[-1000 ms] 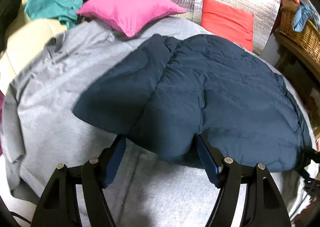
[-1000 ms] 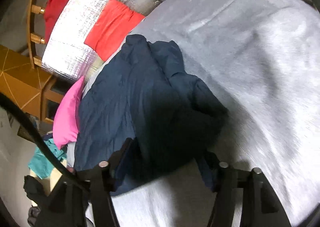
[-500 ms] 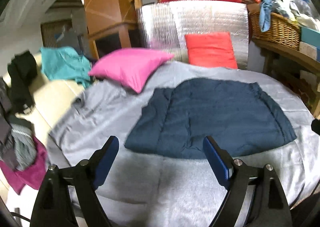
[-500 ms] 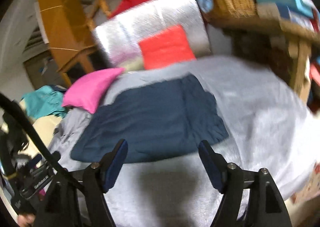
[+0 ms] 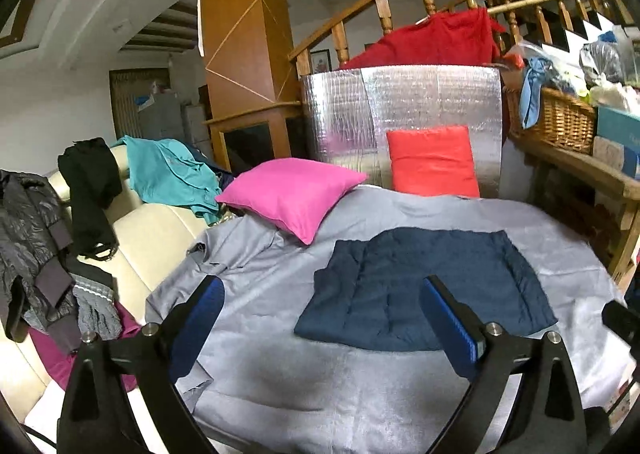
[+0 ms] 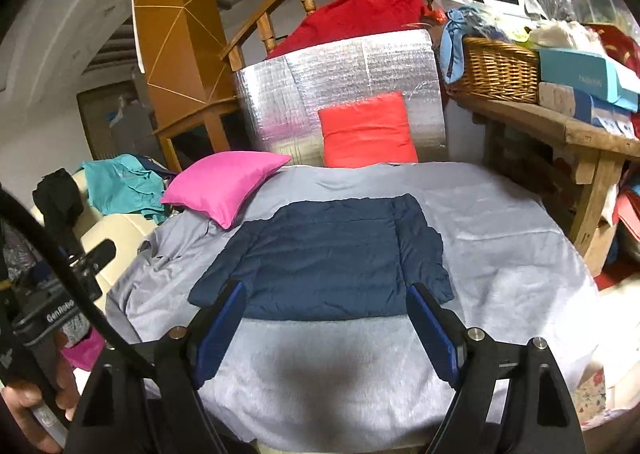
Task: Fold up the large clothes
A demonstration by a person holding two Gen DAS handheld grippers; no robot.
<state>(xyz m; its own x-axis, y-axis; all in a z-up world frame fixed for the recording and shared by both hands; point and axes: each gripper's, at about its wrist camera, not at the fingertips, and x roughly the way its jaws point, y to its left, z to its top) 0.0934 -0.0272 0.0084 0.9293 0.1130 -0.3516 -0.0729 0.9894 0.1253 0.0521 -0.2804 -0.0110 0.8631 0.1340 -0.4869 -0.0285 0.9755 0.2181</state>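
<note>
The navy jacket (image 6: 336, 258) lies folded flat on the grey bed cover (image 6: 500, 254), just beyond both grippers' fingers (image 5: 452, 328), seemingly set down finished; the left gripper (image 5: 320, 326) is opening, empty, and the right gripper (image 6: 324, 330) stands wide, empty.

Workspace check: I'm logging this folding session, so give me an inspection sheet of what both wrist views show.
Surface: grey sheet, rumpled at its left edge.
Job's things: navy jacket lying flat, folded.
Clutter: pink cushion and red cushion at the far end; teal garment on the cream sofa.
Grippers: left gripper opening, nothing between its jaws; right gripper open, empty.
Cables: black cable at left.
Surroundings: wicker basket, wooden railing, silver panel.
</note>
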